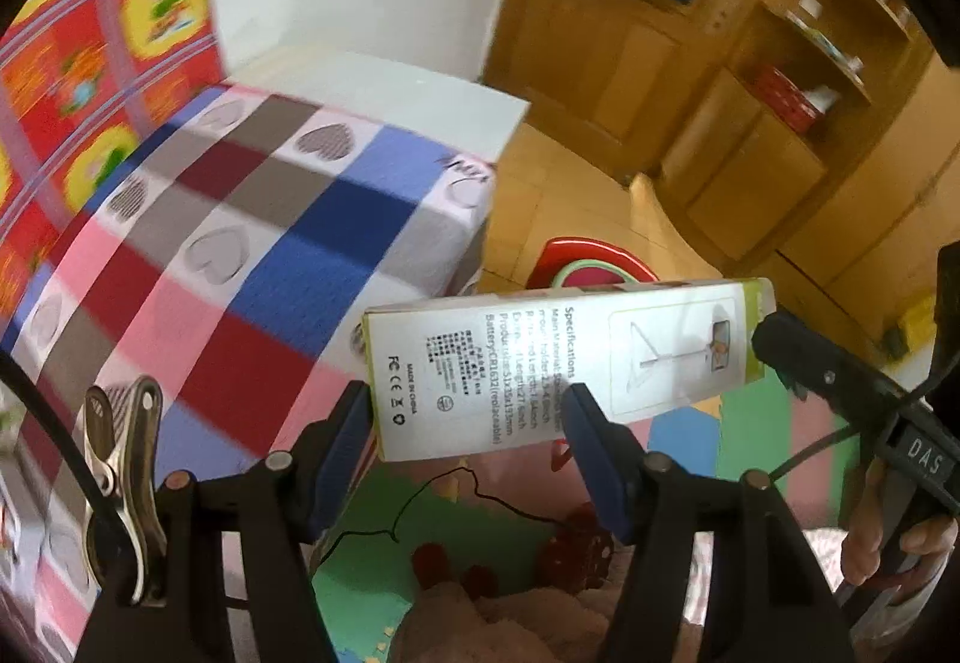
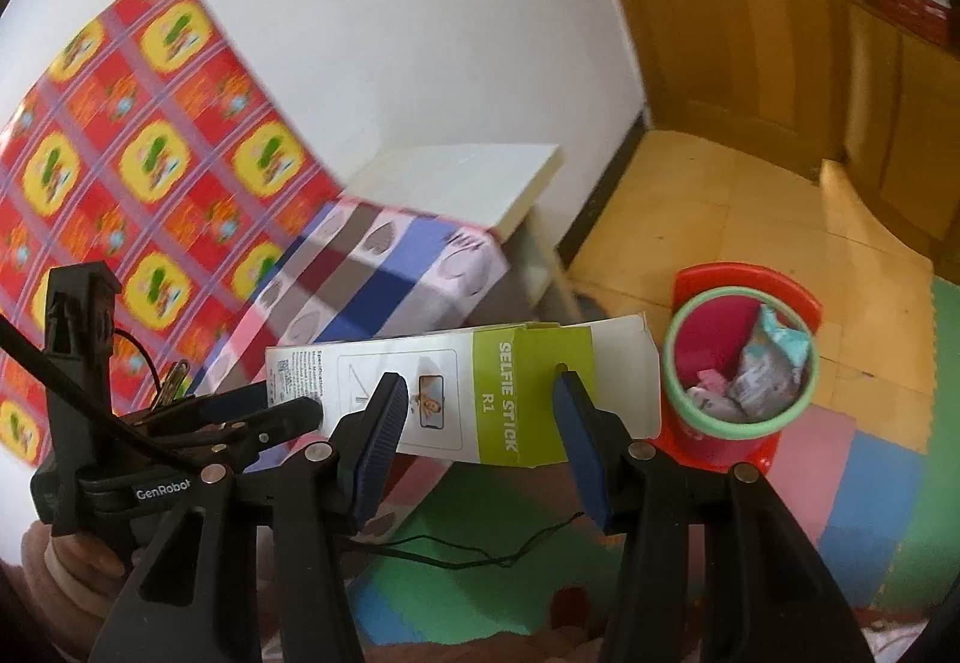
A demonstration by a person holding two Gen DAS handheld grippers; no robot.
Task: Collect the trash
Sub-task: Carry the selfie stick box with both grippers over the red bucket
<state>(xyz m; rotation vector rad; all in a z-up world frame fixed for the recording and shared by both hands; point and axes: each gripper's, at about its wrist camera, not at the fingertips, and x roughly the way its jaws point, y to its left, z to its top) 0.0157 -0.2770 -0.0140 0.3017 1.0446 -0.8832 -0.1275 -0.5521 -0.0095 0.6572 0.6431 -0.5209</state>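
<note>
Both wrist views close, angled down; share selfie-stick box, bed.

Both views are evenly and fairly brightly lit, with soft shadows and no harsh glare. Motion blur smears the patterned wall cloth and wooden cabinets. Fisheye distortion bends edges; dark vignette fills the corners.

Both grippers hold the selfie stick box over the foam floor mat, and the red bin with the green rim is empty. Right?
Not quite. The red bin already holds crumpled wrappers, as the right wrist view shows. The rest stands: left gripper and right gripper hold the selfie stick box.
</note>
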